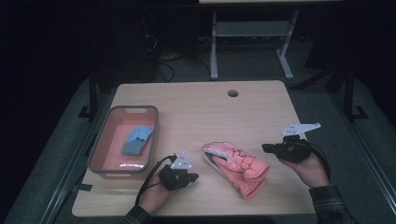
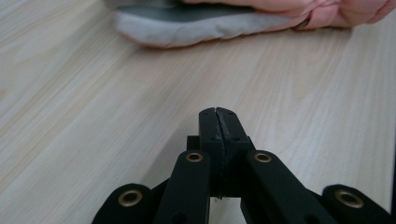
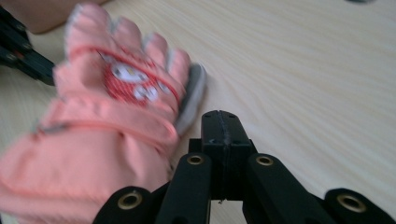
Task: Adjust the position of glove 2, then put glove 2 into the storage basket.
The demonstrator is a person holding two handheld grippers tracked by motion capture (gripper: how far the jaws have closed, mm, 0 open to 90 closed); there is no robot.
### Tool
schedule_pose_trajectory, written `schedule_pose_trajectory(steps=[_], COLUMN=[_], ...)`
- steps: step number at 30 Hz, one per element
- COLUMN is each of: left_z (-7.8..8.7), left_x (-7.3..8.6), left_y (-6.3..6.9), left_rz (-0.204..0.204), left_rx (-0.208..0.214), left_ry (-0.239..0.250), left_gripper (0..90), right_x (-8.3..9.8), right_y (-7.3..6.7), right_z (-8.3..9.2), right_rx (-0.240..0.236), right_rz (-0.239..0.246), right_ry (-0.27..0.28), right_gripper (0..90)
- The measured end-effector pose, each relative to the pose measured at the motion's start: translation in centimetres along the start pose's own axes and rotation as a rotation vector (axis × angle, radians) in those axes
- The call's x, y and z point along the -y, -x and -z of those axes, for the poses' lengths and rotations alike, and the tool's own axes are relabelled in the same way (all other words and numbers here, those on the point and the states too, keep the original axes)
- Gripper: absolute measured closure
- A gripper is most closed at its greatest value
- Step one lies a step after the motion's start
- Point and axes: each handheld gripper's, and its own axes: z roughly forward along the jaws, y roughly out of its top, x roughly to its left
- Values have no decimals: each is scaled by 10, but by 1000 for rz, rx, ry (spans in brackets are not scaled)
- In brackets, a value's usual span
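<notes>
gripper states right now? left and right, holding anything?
Left gripper: closed, empty, on the table short of the pink glove.
Right gripper: closed, empty, beside the glove.

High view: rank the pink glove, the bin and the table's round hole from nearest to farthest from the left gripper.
From the left gripper:
1. Pink glove, just to its right, at the table's middle front.
2. Bin, to its left, at the table's left edge.
3. Round hole, far back near the rear edge.
</notes>
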Motion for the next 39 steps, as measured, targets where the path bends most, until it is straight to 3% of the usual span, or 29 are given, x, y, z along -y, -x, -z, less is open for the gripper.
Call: schedule_pose_trajectory(steps=[5, 12, 18, 23, 33, 39], left_z=[-11, -23, -34, -41, -49, -49], left_x=[-11, -25, -36, -42, -49, -47], left_y=[7, 9, 7, 5, 1, -6], left_rz=[-30, -40, -15, -26, 5, 15], left_rx=[18, 34, 48, 40, 27, 4], left_ry=[-3, -2, 17, 16, 33, 31], left_gripper=[895, 894, 894, 894, 894, 895], right_x=[23, 43, 56, 61, 62, 59], right_y=[9, 7, -1, -5, -12, -21], right_z=[-1, -5, -9, -9, -15, -24], right_rx=[-1, -35, -67, -92, -153, -221], right_rz=[-13, -12, 5, 9, 41, 53], right_ry=[-17, -72, -109, -124, -127, -119], right_gripper=[900, 899, 899, 899, 899, 900])
